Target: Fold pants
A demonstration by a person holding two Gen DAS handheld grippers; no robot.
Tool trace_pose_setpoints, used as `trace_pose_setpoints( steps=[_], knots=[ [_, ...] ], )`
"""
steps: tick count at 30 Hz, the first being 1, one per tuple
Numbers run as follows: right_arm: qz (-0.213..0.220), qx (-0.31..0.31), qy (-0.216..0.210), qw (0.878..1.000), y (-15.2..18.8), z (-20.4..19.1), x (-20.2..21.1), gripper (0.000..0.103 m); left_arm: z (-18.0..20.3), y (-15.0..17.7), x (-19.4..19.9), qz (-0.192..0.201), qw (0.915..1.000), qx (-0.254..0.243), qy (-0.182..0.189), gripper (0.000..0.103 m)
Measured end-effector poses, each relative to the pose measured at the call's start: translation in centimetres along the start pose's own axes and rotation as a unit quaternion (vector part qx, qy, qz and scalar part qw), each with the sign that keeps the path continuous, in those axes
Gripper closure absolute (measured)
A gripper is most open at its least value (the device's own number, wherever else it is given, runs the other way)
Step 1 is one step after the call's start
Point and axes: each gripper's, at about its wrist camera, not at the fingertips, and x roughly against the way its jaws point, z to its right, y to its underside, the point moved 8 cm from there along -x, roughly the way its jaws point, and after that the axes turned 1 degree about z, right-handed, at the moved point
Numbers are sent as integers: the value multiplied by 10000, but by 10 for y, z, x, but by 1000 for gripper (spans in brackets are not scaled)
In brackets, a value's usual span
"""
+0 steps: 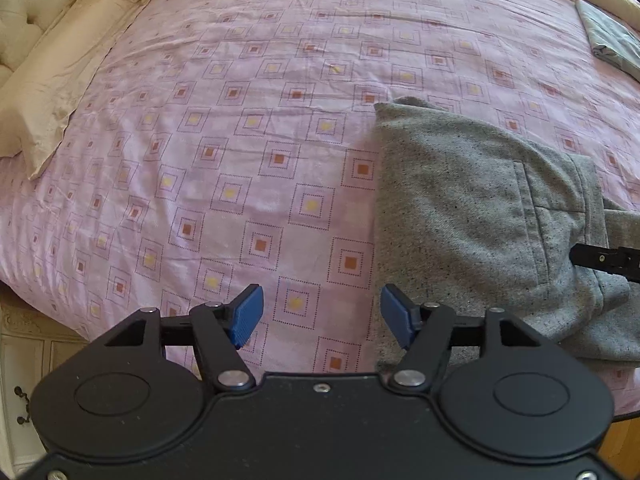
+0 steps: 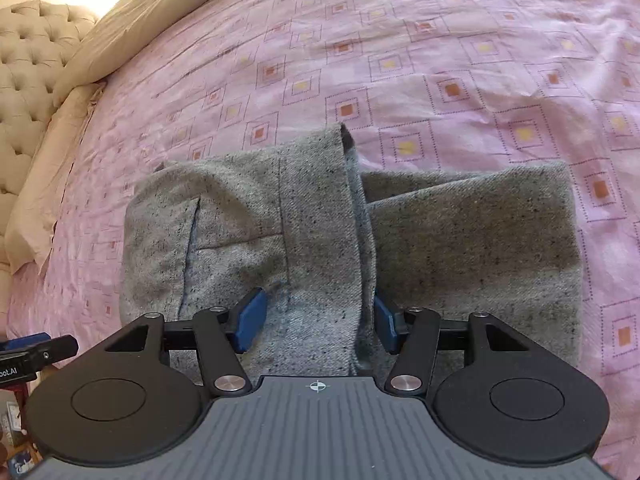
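Observation:
The grey speckled pants (image 2: 280, 232) lie folded on the pink patterned bedspread (image 2: 440, 60), the top part with a pocket seam laid over the legs (image 2: 480, 240). My right gripper (image 2: 318, 322) is open, its blue pads on either side of the upper layer's near edge. In the left wrist view the pants (image 1: 472, 216) lie to the right. My left gripper (image 1: 320, 316) is open and empty over bare bedspread (image 1: 260, 120), just left of the pants. The right gripper's tip (image 1: 604, 260) shows at the right edge.
A beige pillow (image 1: 60, 80) and tufted headboard (image 2: 28, 72) lie at the left. A folded grey cloth (image 1: 612, 40) sits at the far right of the bed. A white nightstand (image 1: 24, 380) stands beside the bed's left edge.

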Motion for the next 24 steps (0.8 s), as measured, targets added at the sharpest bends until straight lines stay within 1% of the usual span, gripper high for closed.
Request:
trace_pose_setpoints(
  steps=[1,2,3,4,5,8,11,14,16,18,20,22,24],
  knots=[
    [7,68,-19,10000,0,-5,0,61,-4,1,-2,-18,10000,58,6,35],
    [37,210,77,9997,0,-10,0,72,-7,2,-3,-34,9999,103,11,35],
    [86,355,175,9992,1,-14,2,77,-10,3,-4,-40,9999,156,11,35],
    [172,481,199,9985,0,-19,5,90,-14,3,-5,-32,9998,204,24,35],
    [289,533,167,9980,-1,-23,11,93,-16,3,-5,-15,9997,232,45,35],
    [649,650,-46,9958,-6,-38,43,94,-23,2,-5,50,9995,301,14,35],
    [1005,849,-318,9908,-9,-52,88,95,-26,1,-3,124,9993,352,30,35],
    [1375,910,-213,9861,-9,-49,129,94,-22,0,0,235,9990,365,55,35],
    [1379,824,2,9870,-5,-30,142,94,-12,0,1,264,9991,307,131,35],
    [1215,859,429,9879,3,-4,134,94,2,0,1,294,9992,168,209,35],
    [957,923,896,9871,13,25,109,94,20,1,0,301,9991,-48,281,35],
    [703,883,1099,9875,22,46,83,94,40,2,1,313,9984,-289,368,35],
    [580,875,1138,9879,28,53,65,94,61,3,3,366,9970,-491,478,35]
  ],
)
